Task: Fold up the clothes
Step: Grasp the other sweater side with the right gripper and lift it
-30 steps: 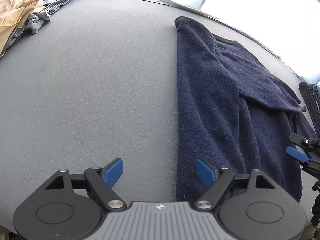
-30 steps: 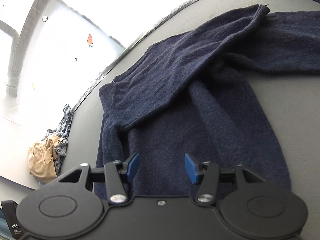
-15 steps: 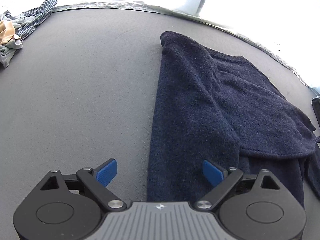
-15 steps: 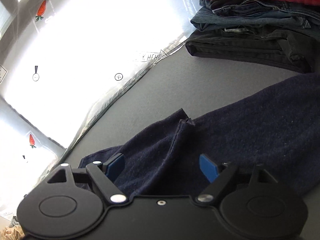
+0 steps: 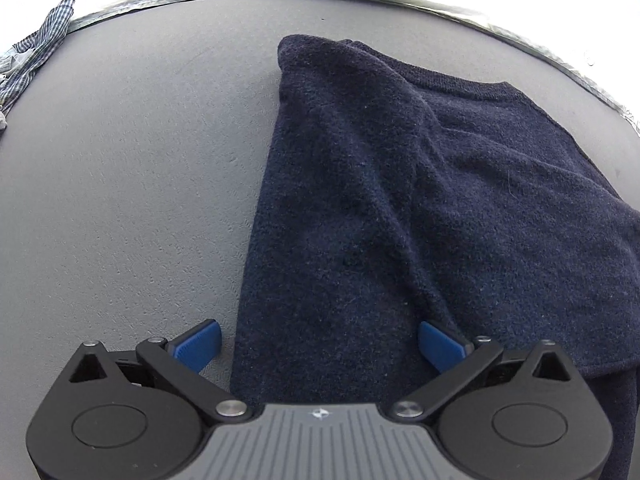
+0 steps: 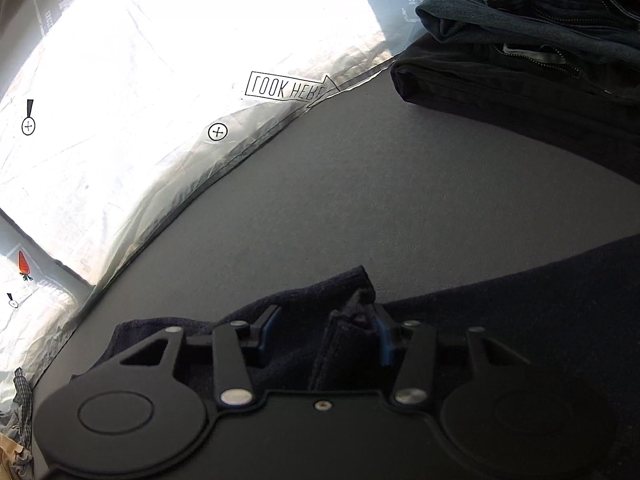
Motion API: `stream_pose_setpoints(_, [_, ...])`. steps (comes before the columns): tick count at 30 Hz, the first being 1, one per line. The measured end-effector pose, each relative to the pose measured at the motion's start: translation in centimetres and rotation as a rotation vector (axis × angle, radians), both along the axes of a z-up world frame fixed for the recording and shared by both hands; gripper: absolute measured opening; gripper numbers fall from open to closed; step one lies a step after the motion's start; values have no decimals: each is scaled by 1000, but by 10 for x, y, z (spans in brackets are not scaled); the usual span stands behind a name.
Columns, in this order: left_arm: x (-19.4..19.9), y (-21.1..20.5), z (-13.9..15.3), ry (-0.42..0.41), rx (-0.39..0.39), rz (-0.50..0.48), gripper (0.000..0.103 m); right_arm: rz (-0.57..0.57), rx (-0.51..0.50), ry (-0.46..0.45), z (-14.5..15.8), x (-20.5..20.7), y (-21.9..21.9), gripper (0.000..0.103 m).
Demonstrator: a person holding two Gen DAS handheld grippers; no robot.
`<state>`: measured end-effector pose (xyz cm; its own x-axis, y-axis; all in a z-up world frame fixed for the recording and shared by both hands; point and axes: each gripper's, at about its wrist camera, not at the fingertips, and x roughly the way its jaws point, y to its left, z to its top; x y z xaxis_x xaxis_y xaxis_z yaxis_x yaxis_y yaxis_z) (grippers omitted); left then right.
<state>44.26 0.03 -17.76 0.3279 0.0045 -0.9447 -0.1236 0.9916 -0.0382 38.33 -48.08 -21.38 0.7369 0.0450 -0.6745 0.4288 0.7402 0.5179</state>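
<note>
A navy sweater (image 5: 400, 200) lies partly folded on the grey table (image 5: 120, 160), one sleeve laid across its body. My left gripper (image 5: 320, 344) hovers over its near left edge, jaws opening wide. The left pad is over bare table and the right pad over the cloth, neither pressing on it. In the right wrist view the sweater (image 6: 520, 300) stretches off to the right. My right gripper (image 6: 325, 334) is closing on the sleeve cuff (image 6: 356, 292), which bunches up between its blue pads.
A stack of folded clothes (image 6: 520, 60), black trousers under jeans and a red item, sits at the table's far right. A checked shirt (image 5: 36, 48) from an unfolded pile lies at the far left. A white printed sheet (image 6: 160, 80) hangs behind the table.
Both grippers slid along the sweater. The left one opened wider and came to straddle its left edge. The right one swung to the sleeve cuff and closed on it.
</note>
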Motion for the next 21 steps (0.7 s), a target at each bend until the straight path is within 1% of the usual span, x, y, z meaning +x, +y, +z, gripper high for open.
stream_pose_setpoints(1, [-1, 0, 0, -6, 1, 1, 103, -28, 67, -16, -3, -4, -3, 14])
stream_pose_setpoints(5, [-4, -1, 0, -23, 4, 0, 103, -171, 357, -113, -18, -29, -16, 12])
stream_pose_setpoints(7, [-5, -1, -1, -27, 4, 1, 103, -207, 468, -169, -22, -41, -18, 11])
stream_pose_setpoints(9, [-6, -1, -2, -28, 4, 2, 103, -211, 537, -214, -22, -51, -16, 10])
stream_pose_setpoints(12, [-6, 0, -2, -24, 0, 4, 103, -151, 608, -282, -14, -62, -2, 10])
stream_pose_setpoints(15, [-9, 2, -1, -2, -9, 10, 103, -81, 677, -322, -7, -66, 18, 10])
stream_pose_setpoints(19, [-31, 13, 0, 66, -64, 77, 103, 60, 732, -321, 2, -67, 54, 10])
stream_pose_setpoints(21, [-48, 15, 1, 85, -54, 80, 103, 120, 751, -311, 4, -68, 70, 10])
